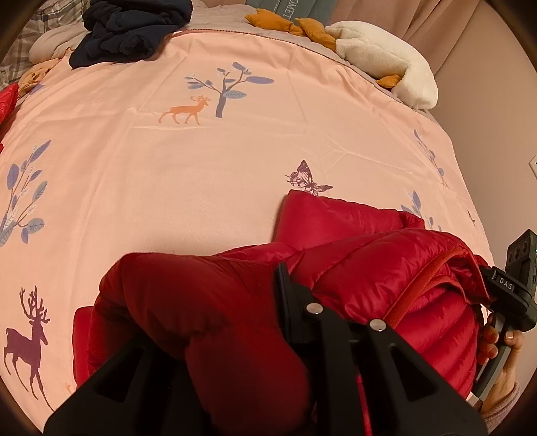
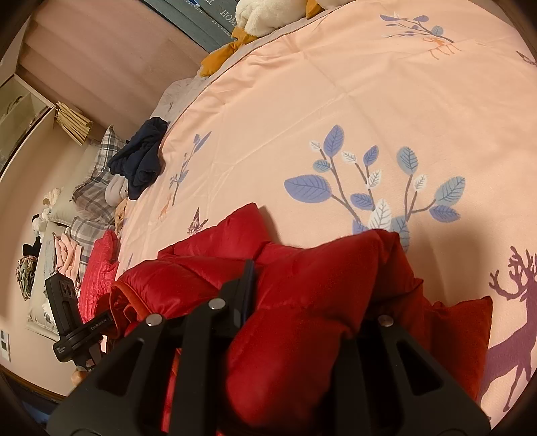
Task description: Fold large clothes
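Observation:
A red puffer jacket (image 1: 362, 268) lies bunched on the pink bedspread (image 1: 201, 161) near its front edge. My left gripper (image 1: 214, 322) is shut on a thick fold of the jacket, with red fabric bulging between its fingers. My right gripper (image 2: 308, 308) is shut on another fold of the same jacket (image 2: 302, 285). The two grippers hold the jacket close together. The right gripper's body and the hand holding it show at the right edge of the left wrist view (image 1: 510, 291). The left gripper's body shows at the lower left of the right wrist view (image 2: 74, 322).
A dark navy garment (image 1: 127, 30) lies crumpled at the far side of the bed. A white fleece item (image 1: 386, 57) and mustard cushions (image 1: 278, 20) lie along the far edge. Plaid pillows (image 2: 97, 187) and more clothes (image 2: 97, 271) sit beside the bed. A wall (image 1: 496, 100) runs along the right.

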Tool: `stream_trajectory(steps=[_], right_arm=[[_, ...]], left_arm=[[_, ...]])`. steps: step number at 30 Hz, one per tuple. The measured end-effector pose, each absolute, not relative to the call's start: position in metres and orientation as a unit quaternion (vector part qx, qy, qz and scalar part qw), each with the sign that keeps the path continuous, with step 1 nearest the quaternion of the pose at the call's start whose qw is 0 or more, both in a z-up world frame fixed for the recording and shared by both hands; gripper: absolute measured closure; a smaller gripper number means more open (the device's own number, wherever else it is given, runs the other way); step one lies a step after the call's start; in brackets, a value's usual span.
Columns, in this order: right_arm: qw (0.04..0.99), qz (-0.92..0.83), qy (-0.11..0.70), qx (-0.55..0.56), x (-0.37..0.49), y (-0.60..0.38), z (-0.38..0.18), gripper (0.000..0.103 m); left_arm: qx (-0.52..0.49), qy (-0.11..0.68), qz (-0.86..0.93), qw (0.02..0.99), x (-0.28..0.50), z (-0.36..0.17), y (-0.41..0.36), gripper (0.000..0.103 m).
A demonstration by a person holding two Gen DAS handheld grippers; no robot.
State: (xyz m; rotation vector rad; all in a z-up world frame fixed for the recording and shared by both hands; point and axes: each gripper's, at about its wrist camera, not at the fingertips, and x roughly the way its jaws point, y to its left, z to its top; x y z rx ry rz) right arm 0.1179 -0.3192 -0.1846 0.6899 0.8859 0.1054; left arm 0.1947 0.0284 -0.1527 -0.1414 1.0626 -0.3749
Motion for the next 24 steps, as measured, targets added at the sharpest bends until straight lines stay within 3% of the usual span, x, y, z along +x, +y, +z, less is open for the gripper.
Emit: stream_trajectory(steps=[8, 24], right_arm=[[0.843, 0.052, 0.418, 0.334, 0.119, -0.3201, -0.1871, 0.082], [0.843, 0.057, 0.407, 0.348, 0.1173, -0.3183, -0.1797, 0.064]], left_arm=[[-0.072, 0.506, -0.178, 0.841, 0.1965, -0.1557, 0.0295, 0.088], [-0.084, 0.501, -0.18, 0.842, 0.1903, -0.152, 0.0291, 0.084]])
